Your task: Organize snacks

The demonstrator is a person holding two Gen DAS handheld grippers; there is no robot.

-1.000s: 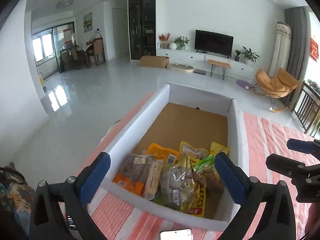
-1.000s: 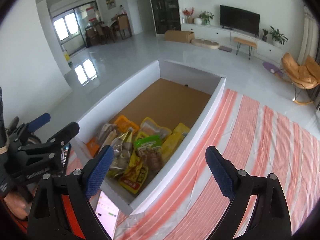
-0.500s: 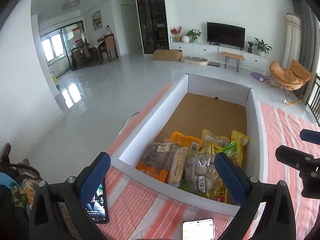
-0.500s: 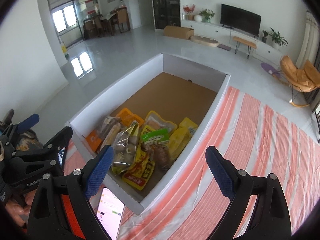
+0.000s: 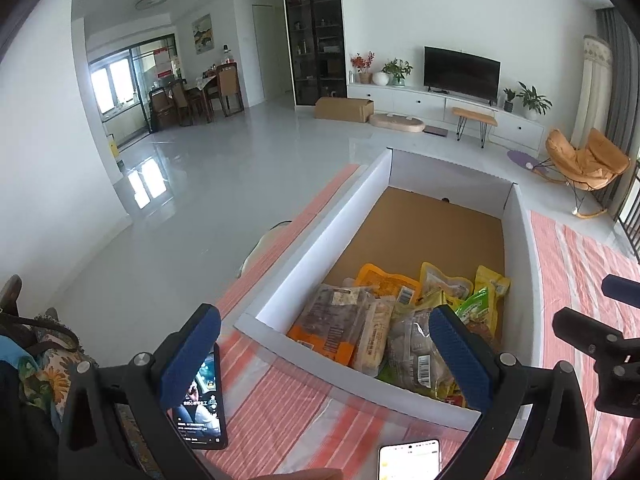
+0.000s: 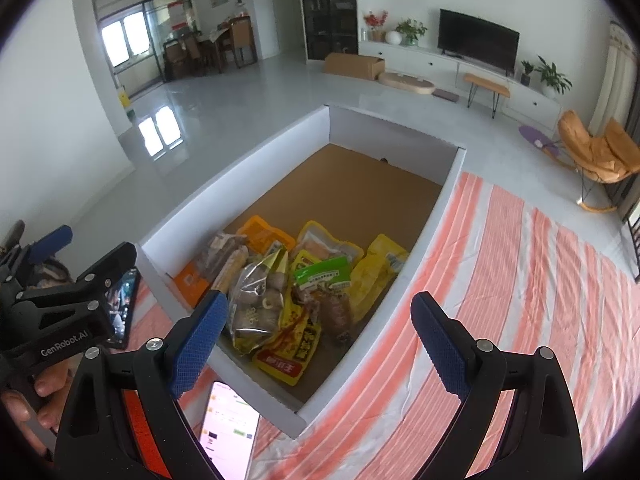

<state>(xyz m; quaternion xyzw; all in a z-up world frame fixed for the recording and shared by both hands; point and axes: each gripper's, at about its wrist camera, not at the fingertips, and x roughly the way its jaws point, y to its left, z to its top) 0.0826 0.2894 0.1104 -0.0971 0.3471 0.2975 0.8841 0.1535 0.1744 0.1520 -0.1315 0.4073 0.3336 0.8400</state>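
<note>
In the left wrist view, the left tool (image 5: 324,356) hangs with its two blue pads wide apart and nothing between them, over the near end of a white box (image 5: 304,252) with a brown cardboard floor. The box rests on a tabletop covered by an orange-and-white striped cloth (image 5: 288,412). The snacks (image 5: 384,320) lie heaped at the near end of the box, among them an orange pack (image 5: 320,328) at the left and a green pack (image 5: 476,304) to the right, while the far part of the box floor is bare. A dark phone (image 5: 202,404) lies on the cloth at the near left, partly behind the left pad, and a lit phone (image 5: 410,460) lies at the near edge. The right tool (image 5: 600,336) shows at the right edge. In the right wrist view, the right tool (image 6: 316,344) is likewise released, pads spread and empty, above the near right corner of the box (image 6: 448,188). The snacks (image 6: 296,284) sit piled inside, a red-and-yellow pack (image 6: 288,352) nearest. The left tool (image 6: 60,276) shows at the left, held by a hand (image 6: 28,400), its opening not readable here. The lit phone (image 6: 230,432) lies near, between the pads.
</note>
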